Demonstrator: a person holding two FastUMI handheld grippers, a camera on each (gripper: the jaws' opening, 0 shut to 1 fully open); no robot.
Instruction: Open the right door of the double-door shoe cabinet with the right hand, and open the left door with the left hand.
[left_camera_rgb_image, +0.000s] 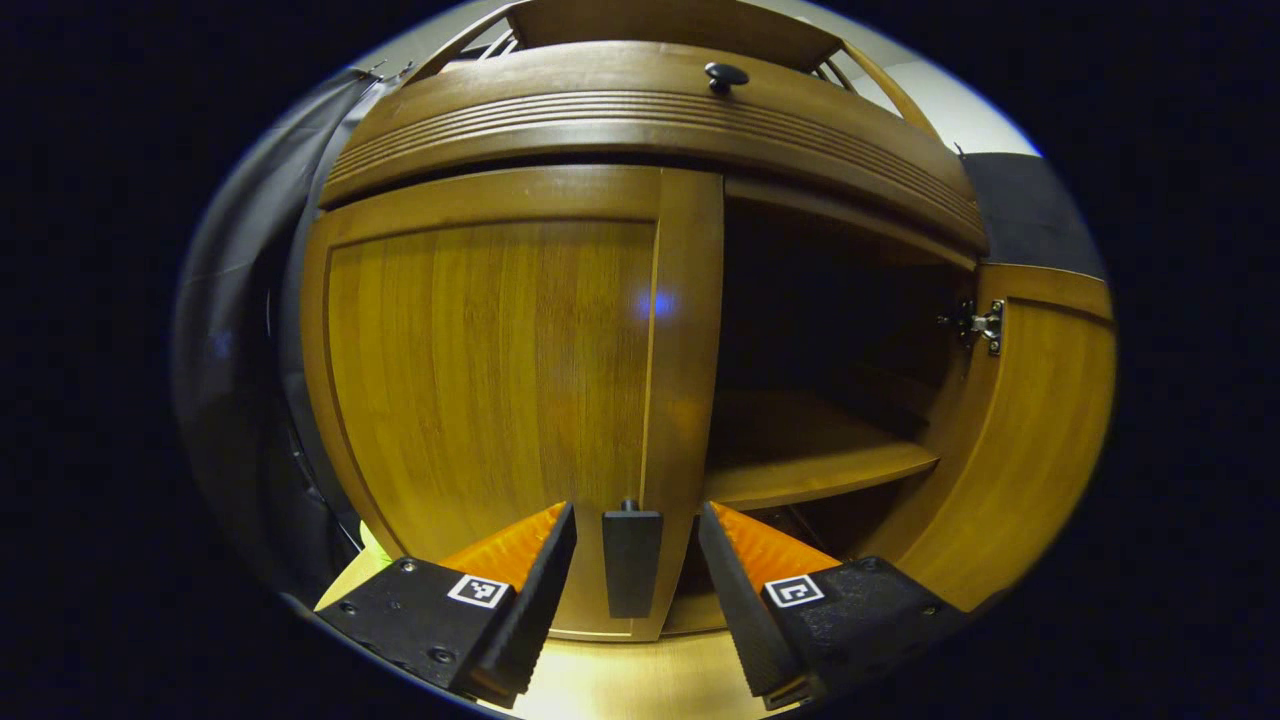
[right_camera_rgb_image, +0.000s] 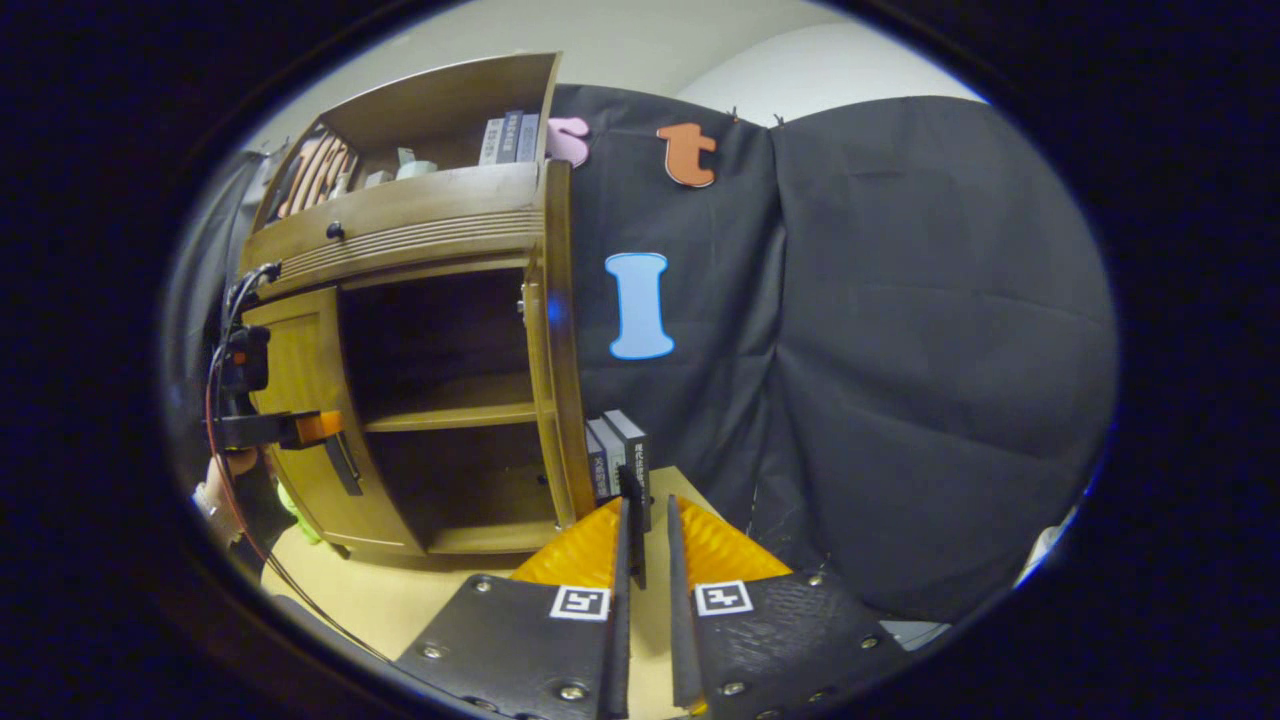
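The wooden shoe cabinet (left_camera_rgb_image: 640, 120) fills the left gripper view. Its left door (left_camera_rgb_image: 490, 370) is closed. That door's dark bar handle (left_camera_rgb_image: 632, 560) stands between the fingers of my left gripper (left_camera_rgb_image: 636, 545), which is open and touches neither side. The right door (left_camera_rgb_image: 1030, 440) is swung wide open. In the right gripper view this door (right_camera_rgb_image: 555, 350) is seen edge-on. Its thin handle (right_camera_rgb_image: 633, 520) lies against the left finger of my right gripper (right_camera_rgb_image: 645, 505). The jaws are narrowly apart, with a gap on the handle's right. The left gripper (right_camera_rgb_image: 335, 430) also shows there, by the left door.
Inside the open half, a shelf (left_camera_rgb_image: 810, 470) divides the dark interior. A drawer with a round knob (left_camera_rgb_image: 726, 75) runs above the doors. Books (right_camera_rgb_image: 620, 450) stand on the light table (right_camera_rgb_image: 400, 590) beside the open door. A hand (right_camera_rgb_image: 225, 485) holds the left gripper.
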